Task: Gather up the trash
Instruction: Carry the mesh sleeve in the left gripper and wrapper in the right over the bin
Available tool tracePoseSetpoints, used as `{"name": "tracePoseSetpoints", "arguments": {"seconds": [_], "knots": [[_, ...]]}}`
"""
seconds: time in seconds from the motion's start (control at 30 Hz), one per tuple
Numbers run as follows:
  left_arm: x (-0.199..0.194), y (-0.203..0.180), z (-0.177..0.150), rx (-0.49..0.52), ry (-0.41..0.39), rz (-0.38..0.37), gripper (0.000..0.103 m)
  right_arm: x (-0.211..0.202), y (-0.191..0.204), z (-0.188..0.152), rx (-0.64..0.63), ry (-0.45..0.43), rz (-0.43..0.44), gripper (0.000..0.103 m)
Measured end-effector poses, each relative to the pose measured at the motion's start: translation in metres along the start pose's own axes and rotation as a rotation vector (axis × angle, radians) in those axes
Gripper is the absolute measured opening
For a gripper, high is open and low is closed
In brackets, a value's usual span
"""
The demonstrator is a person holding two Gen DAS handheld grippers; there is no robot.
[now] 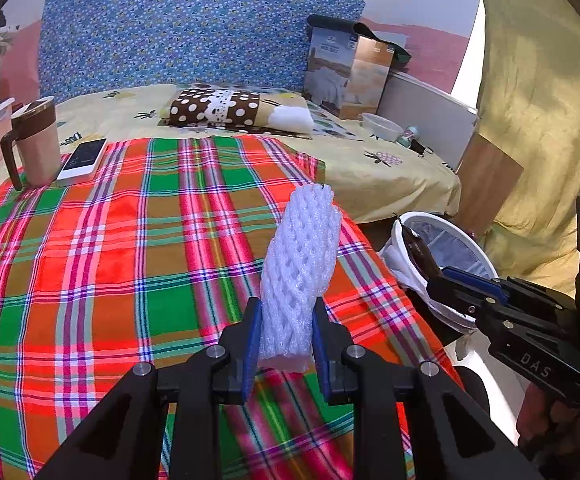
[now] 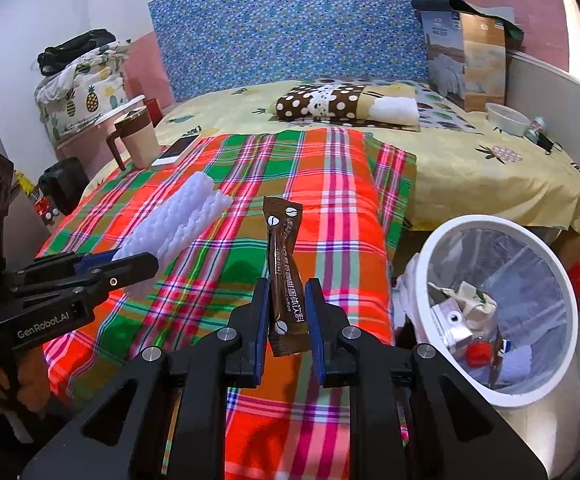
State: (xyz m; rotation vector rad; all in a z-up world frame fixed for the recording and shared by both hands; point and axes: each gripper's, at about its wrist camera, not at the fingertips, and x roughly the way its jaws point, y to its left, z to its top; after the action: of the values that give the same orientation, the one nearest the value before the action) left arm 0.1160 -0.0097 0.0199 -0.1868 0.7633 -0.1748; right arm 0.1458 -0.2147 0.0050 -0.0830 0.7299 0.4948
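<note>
While both grippers hover above the plaid-covered bed (image 1: pixel 89 260) | left gripper (image 1: pixel 283 344) fingers clamp white foam mesh sleeve (image 1: pixel 302 264), frame centre | right gripper (image 2: pixel 287 328) fingers pinch brown coffee sachet (image 2: pixel 283 272), centre | white lined trash bin (image 2: pixel 442 248) lower right.

A: Where could a claw pass?

B: Over the middle of the plaid cloth (image 2: pixel 322 208); that stretch lies bare. The mug (image 2: pixel 137 136) and phone (image 2: pixel 177 150) crowd its far left corner, touching or nearly so.

A: And toward the bin?

B: The bin (image 2: pixel 442 248) stands just off the cloth's right edge with its mouth open, trash low inside. The right claw (image 1: pixel 430 276) holds a coffee sachet (image 2: pixel 283 264) at its rim.

A: On the left?

B: The left claw (image 2: pixel 129 264) holds a foam net (image 1: pixel 300 264) sticking out over the cloth.

A: Farther back?

B: A pillow (image 1: pixel 241 110), bowl (image 1: pixel 382 126) and box (image 1: pixel 348 74) on the bed.
</note>
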Motion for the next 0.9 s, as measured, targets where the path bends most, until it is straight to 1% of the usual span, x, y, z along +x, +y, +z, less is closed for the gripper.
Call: {"name": "tracePoseSetpoints", "arguments": {"seconds": [0.3,0.9], "knots": [[0.016,-0.027,0.007,0.043,0.016,-0.043,0.024,-0.008,-0.022,-0.004,0.04,-0.014,-0.043,0.02],[0.069,-0.112,0.025,0.187,0.062,-0.16,0.024,-0.029,-0.089,-0.019,0.159,-0.03,-0.157,0.02]]}}
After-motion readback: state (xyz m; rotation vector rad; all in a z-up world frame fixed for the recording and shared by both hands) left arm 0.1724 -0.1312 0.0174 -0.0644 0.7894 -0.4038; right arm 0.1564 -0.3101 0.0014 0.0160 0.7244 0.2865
